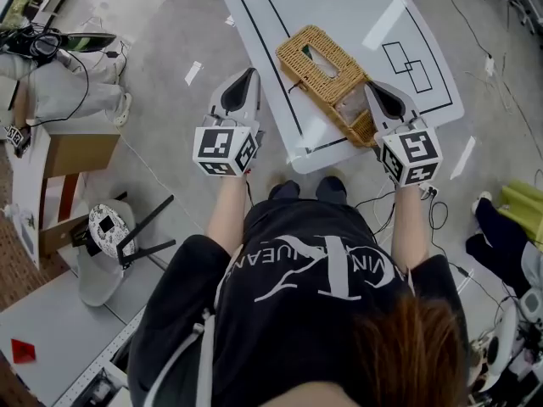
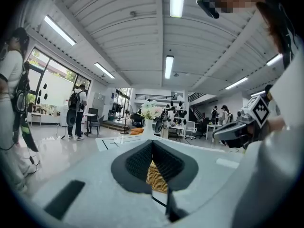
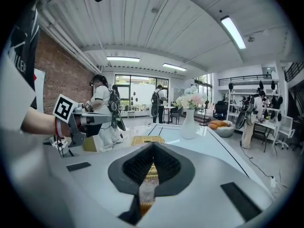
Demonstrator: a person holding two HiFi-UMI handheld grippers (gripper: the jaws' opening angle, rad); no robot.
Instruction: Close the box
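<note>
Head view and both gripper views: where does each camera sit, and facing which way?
Head view: person's head, steeply down at tan woven wicker box on white table; hair, shirt, forearms, left gripper, right gripper show.
Left gripper view: on that gripper, level past shut jaws to box; right gripper shows.
Right gripper view: past shut jaws to box; left gripper shows.
All share the box.

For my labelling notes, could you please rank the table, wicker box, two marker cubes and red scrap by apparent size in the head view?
1. Table
2. Box
3. Left cube and right cube: alike, so unranked; both sit nearer the camera
4. Red scrap
</note>
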